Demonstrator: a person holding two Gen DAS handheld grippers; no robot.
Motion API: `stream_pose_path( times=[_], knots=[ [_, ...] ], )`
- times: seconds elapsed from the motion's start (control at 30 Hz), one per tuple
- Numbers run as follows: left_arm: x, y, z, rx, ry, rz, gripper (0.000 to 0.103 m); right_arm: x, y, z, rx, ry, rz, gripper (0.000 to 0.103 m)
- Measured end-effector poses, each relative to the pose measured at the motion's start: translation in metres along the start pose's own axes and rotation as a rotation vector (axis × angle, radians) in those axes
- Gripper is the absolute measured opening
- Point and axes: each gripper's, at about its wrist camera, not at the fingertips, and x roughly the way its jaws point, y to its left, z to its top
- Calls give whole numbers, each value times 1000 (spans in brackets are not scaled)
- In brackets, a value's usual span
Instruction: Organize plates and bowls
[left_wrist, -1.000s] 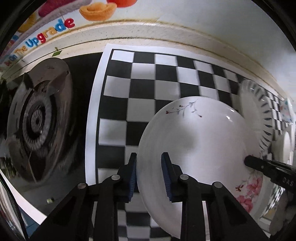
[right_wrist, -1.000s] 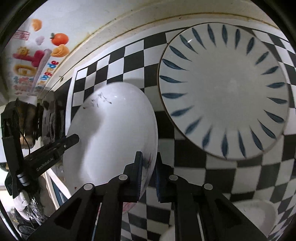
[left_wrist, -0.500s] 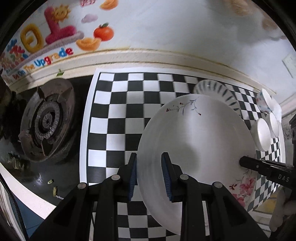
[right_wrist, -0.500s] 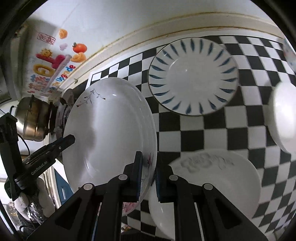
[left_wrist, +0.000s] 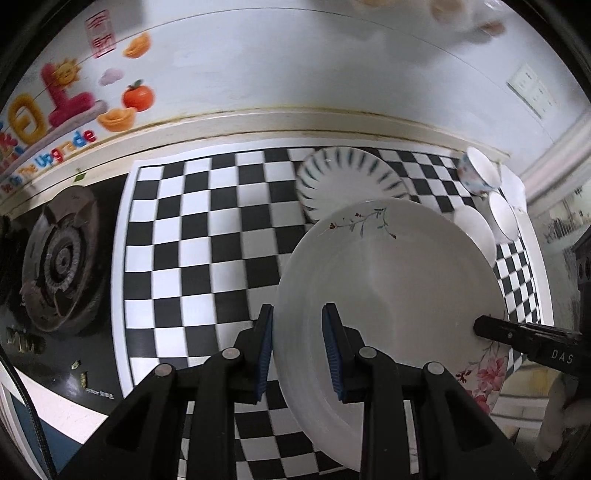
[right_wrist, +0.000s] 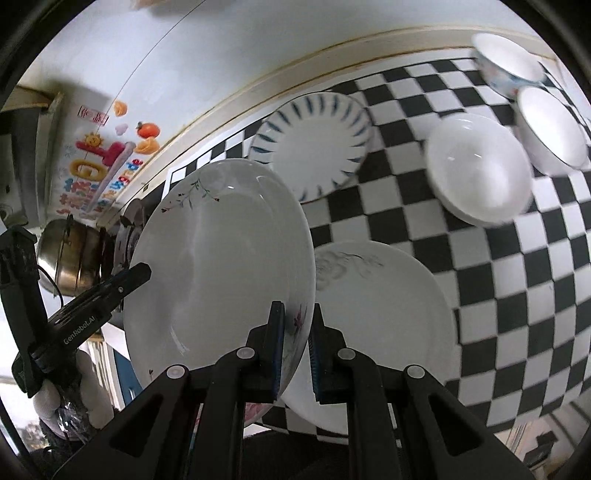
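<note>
Plate (left_wrist: 388, 295): glazed, stiff, slippery, likely breakable. Left tongs (left_wrist: 297, 349) and right tongs (right_wrist: 297, 345) each clamp an opposite rim; hold there.

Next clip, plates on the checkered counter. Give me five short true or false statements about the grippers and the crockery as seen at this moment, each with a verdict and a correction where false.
1. Both grippers clamp the rim of the same white floral plate. True: left gripper, right gripper.
2. The floral plate lies flat on the black-and-white checkered mat. False: it is held above it.
3. The blue-streaked white plate sits on the mat near the wall. True.
4. A second large white plate lies below the held one. True.
5. The plain white bowl is stacked on the blue-streaked plate. False: it sits apart, directly on the mat.
</note>
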Motion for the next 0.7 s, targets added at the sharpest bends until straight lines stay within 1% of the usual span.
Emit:
stream_pose_path(
  times=[0.17,0.27,0.47,0.7],
  knots=[
    [10,-19,-2,36,23,-17,24,-13,-27,-11,56,-17,-15,14],
    [19,-28,-5,51,43,-21,24,-13,-38,-16,78,-16,-25,14],
    [41,-41,-13,76,103,-23,24,-8,-61,-25,122,-7,-31,14],
    [72,-49,-29,78,188,-21,24,6,-83,-29,146,11,-56,13]
  ],
)
